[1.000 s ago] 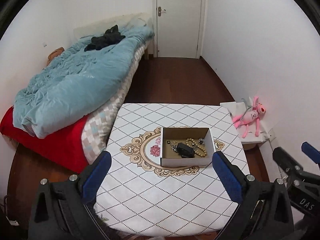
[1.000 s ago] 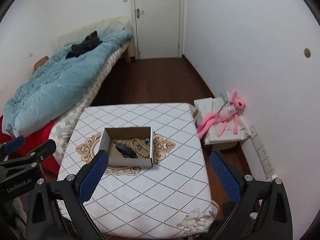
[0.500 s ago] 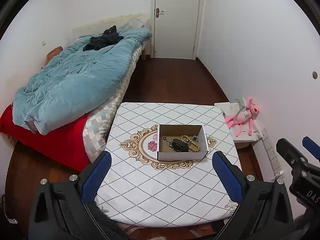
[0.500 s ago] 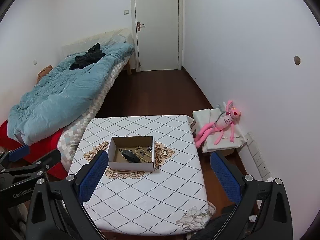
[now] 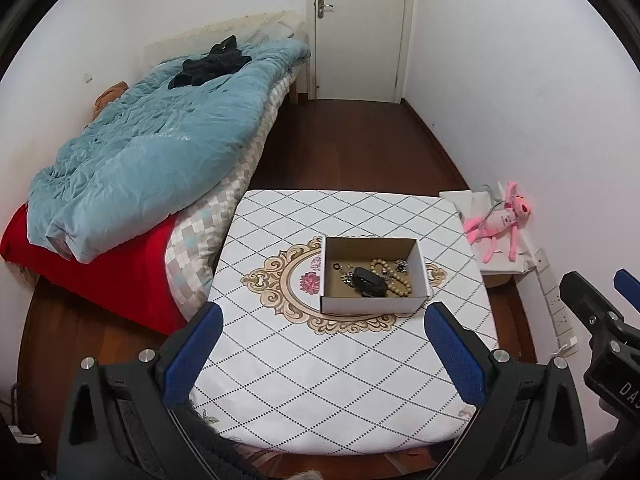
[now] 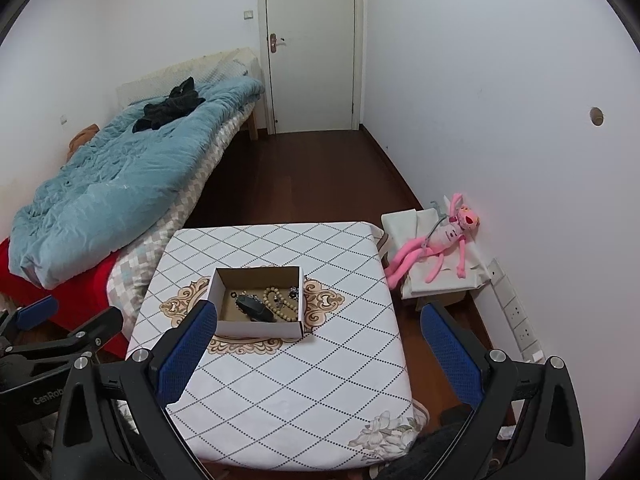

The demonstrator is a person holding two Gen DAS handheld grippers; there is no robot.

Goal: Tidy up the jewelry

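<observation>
A small open cardboard box (image 5: pixel 374 305) (image 6: pixel 258 328) stands in the middle of a table covered with a white diamond-pattern cloth (image 5: pixel 320 380) (image 6: pixel 312 392). Inside lie a beaded bracelet (image 5: pixel 390 276) (image 6: pixel 276 300), a black case (image 5: pixel 370 282) (image 6: pixel 254 309) and small metal jewelry pieces (image 5: pixel 401 266) (image 6: pixel 294 292). My left gripper (image 5: pixel 322 354) is open and empty, held high above the table's near side. My right gripper (image 6: pixel 316 354) is open and empty, also high above the near side. Each gripper shows at the edge of the other's view.
A bed with a light blue duvet (image 5: pixel 152 152) (image 6: pixel 112 184) and red sheet stands left of the table. A pink plush toy (image 5: pixel 498 224) (image 6: pixel 436 240) lies on a low white box at the right wall. A closed door (image 6: pixel 312 44) is at the far end.
Both grippers have drawn back and up from the table, so the box looks smaller and farther. Both stay open and empty. The box's contents have not moved.
</observation>
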